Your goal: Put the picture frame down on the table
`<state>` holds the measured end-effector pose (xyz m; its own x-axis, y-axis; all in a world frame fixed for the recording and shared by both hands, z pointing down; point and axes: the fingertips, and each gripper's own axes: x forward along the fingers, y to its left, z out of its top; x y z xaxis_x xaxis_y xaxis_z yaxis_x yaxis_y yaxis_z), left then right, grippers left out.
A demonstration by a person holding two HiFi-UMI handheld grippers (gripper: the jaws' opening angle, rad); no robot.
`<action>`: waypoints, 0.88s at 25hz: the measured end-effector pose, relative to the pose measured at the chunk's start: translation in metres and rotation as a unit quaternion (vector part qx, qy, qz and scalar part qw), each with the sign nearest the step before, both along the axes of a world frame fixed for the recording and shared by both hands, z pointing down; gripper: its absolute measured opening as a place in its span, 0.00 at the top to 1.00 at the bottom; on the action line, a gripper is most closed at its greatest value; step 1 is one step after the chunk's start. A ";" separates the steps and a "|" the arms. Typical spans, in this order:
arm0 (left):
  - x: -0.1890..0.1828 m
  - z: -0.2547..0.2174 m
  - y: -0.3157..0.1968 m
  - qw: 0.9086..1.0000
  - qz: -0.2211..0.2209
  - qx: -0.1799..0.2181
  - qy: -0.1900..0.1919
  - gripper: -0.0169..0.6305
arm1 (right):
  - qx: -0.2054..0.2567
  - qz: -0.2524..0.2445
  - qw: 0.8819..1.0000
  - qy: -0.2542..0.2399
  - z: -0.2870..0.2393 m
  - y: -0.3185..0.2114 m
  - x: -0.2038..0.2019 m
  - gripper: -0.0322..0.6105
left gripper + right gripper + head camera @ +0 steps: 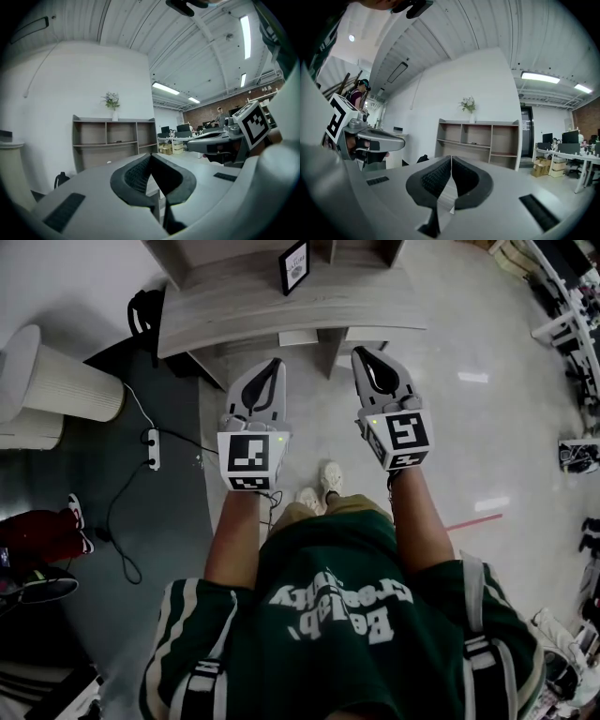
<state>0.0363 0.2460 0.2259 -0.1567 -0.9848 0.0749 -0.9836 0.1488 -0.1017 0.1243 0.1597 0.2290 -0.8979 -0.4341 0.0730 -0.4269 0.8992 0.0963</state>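
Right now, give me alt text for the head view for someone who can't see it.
The left claw and right claw, both shut and empty, point side by side toward a grey wooden shelf unit. A black picture frame stands on it, beyond their tips. The person's green shirt fills the bottom.

The left gripper (pixel 273 367) and the right gripper (pixel 367 354) are pale grey with black, mesh-textured pads (pixel 137 177). Each carries a cube of black-and-white square markers. Ahead of them, the picture frame (pixel 294 266) is black around a white sheet. The shelf unit (pixel 281 310) under it is pale grey wood grain. Behind the grippers, the person's jersey (pixel 337 634) is dark green with white lettering and white-striped sleeves.
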 end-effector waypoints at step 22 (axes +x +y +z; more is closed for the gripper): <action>0.035 -0.045 0.047 0.999 0.005 0.029 -0.027 0.95 | 0.047 -0.008 0.999 -0.004 -0.034 0.050 0.046 0.90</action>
<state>0.0718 0.2927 0.1808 -0.1489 -0.9888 0.0099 -0.9783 0.1459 -0.1469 0.1706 0.2093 0.1953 -0.9054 -0.4239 0.0252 -0.4133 0.8932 0.1771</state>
